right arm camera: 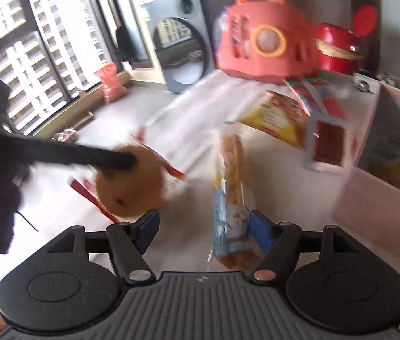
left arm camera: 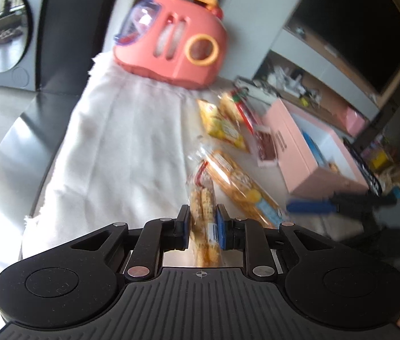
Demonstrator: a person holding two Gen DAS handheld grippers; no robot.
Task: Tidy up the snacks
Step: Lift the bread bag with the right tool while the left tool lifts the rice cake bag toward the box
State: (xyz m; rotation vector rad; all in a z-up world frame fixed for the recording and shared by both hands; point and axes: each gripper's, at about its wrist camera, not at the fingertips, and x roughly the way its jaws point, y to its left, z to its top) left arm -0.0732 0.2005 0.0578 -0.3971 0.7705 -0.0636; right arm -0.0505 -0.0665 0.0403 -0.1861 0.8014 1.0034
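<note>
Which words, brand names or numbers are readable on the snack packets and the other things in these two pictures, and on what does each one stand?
No text can be read.
Packet in the left gripper: a barcode label, digits blurred.
Yellow packet: print blurred.
Long biscuit packet: print blurred.
Pink box: dark marks on its side, too small to read.
Packet between the right gripper's open jaws: print blurred.

No lettering can be read in either view; motion blur smears all print. The clear-wrapped biscuit packet [left arm camera: 204, 221] between the left gripper's jaws carries a small white barcode label, its digits illegible. Ahead and right of that tool, the yellow snack bag [left arm camera: 224, 129] shows only coloured blotches where its brand stands.
</note>
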